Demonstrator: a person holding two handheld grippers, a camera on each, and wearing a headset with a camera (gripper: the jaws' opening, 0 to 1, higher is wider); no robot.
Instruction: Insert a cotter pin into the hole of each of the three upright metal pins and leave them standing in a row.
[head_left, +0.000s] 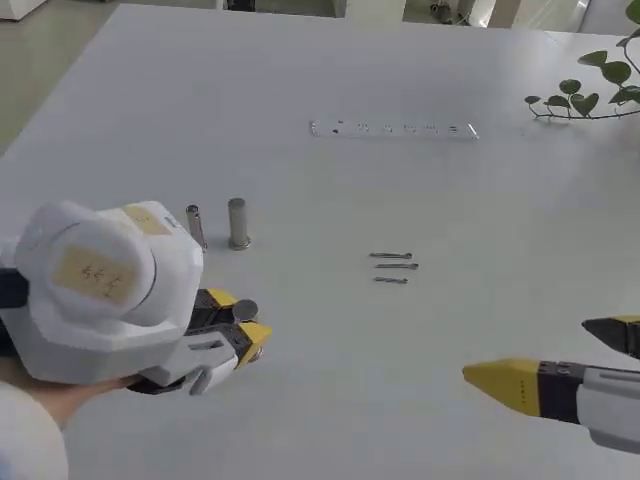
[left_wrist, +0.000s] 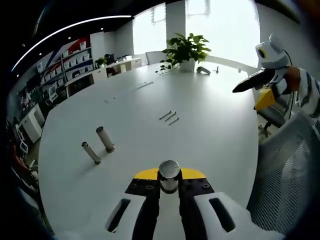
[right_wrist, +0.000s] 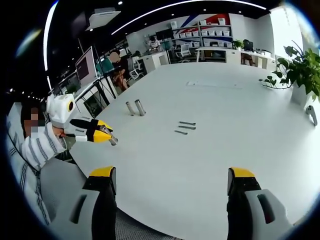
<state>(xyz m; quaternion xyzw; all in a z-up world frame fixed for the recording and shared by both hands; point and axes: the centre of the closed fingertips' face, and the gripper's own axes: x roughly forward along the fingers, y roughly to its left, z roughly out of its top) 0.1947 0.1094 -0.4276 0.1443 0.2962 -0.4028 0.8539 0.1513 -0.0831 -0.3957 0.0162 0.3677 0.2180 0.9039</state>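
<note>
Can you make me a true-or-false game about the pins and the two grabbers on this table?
1. The left gripper is shut on a metal pin. True.
2. Three metal pins stand on the table. False: two stand there, a thick pin and a thin pin. The third is in the left gripper.
3. The right gripper is open and holds nothing. True.
4. The cotter pins are already pushed into the holes. False: all three lie loose on the table, in a little stack of lines.
5. A leafy green plant is at the far side of the table. True.
</note>
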